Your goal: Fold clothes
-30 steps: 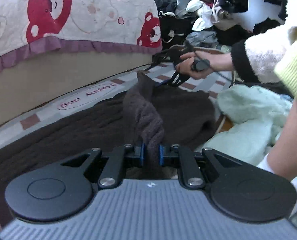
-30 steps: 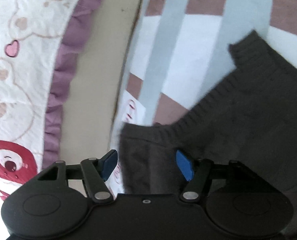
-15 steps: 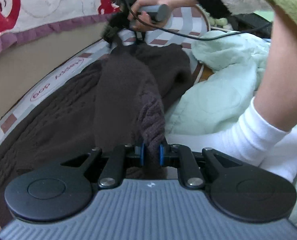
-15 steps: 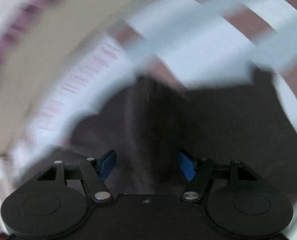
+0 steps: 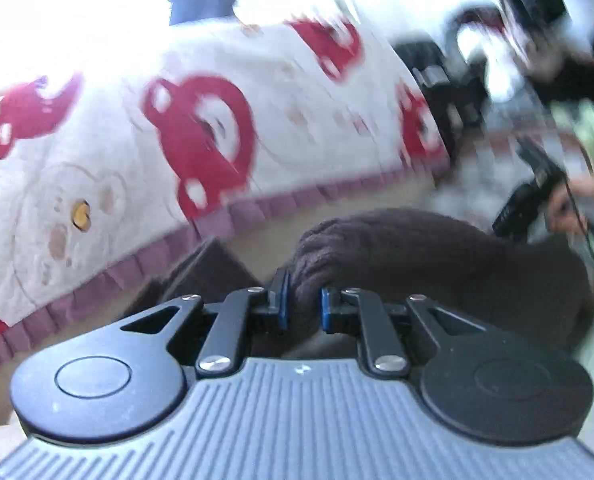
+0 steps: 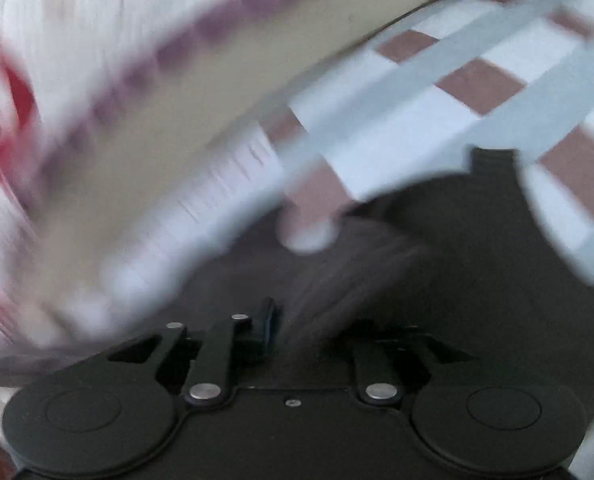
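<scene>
We are on a checked mat [image 6: 449, 120] beside a bed with a red bear quilt [image 5: 201, 140]. Nearest us, our left gripper [image 5: 302, 306] pinches a bunched fold of the dark brown knitted sweater [image 5: 437, 256], which lies on the mat. Our right gripper [image 6: 313, 332] is closing with sweater cloth between its jaws; blur hides whether it grips. Farther off, our right hand [image 5: 577, 208] shows

A sweater [image 5: 437, 256] is lying on a checked mat [image 6: 449, 92], its near fold sitting between the pads of the left gripper [image 5: 302, 306]. Behind the sweater, a quilt [image 5: 217, 120] is hanging over a bed edge — the mat running along its foot. Right of the sweater, a hand [image 5: 577, 208] is holding the right gripper [image 6: 309, 332] — its jaws closing, sweater fabric lying between them.
</scene>
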